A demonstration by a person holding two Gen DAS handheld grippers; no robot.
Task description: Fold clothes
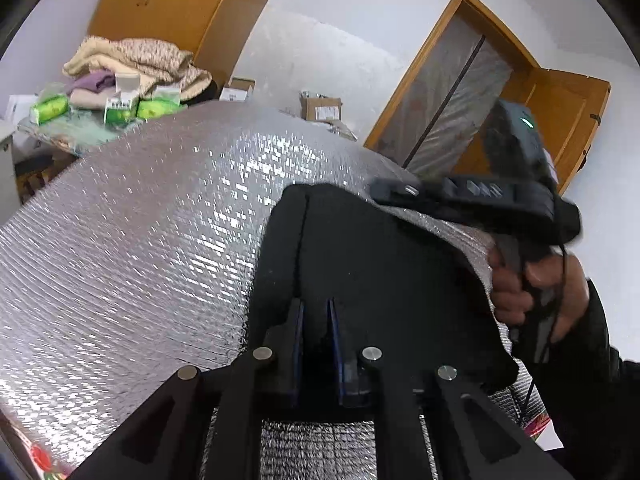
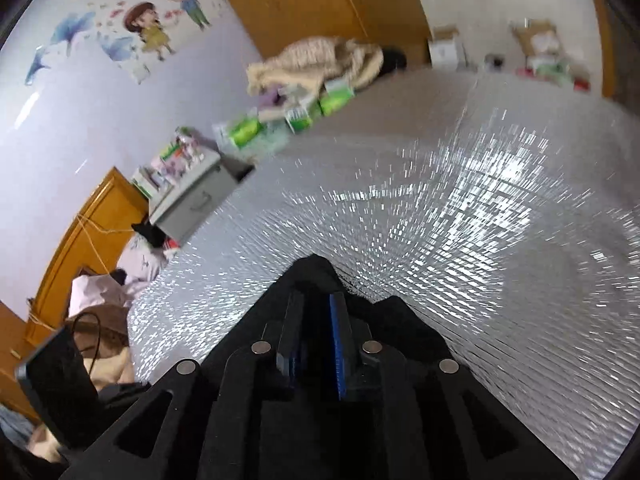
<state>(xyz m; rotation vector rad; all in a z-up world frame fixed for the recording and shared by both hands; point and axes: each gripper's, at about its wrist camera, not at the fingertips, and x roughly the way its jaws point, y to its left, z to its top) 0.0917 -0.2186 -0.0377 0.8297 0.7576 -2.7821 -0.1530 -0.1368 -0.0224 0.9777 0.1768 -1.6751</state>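
Left gripper (image 1: 316,312) sat nearest my lens, jaws drawn close with a narrow gap, black fabric bunched between the blue pads (image 1: 334,340); I read that as a pinch on the garment. Right gripper (image 2: 316,304) looked the same in its own view: jaws nearly together, a peak of black cloth rising between and ahead of them. That view was motion-blurred, so I could not confirm the pads actually pressed on the cloth.

Containers: opened cardboard boxes (image 1: 320,108) stood on the floor beyond the far edge of the silver quilted mat (image 1: 140,240); their contents were too small to tell. A grey drawer unit (image 2: 192,200) stood beside the mat with small packets piled on top.

Black garment (image 1: 380,264) was plain and dark with one visible seam running lengthwise, lying on the mat and lifted slightly where I held it. In the left view it spread forward and right from my jaws toward the right gripper body, which a person's hand (image 1: 536,288) held by the handle. In the right view only a small black peak (image 2: 316,276) showed at the fingertips.

A heap of beige knitwear (image 1: 136,64) and green packets (image 1: 50,108) lay at the mat's far corner, well apart from the garment.
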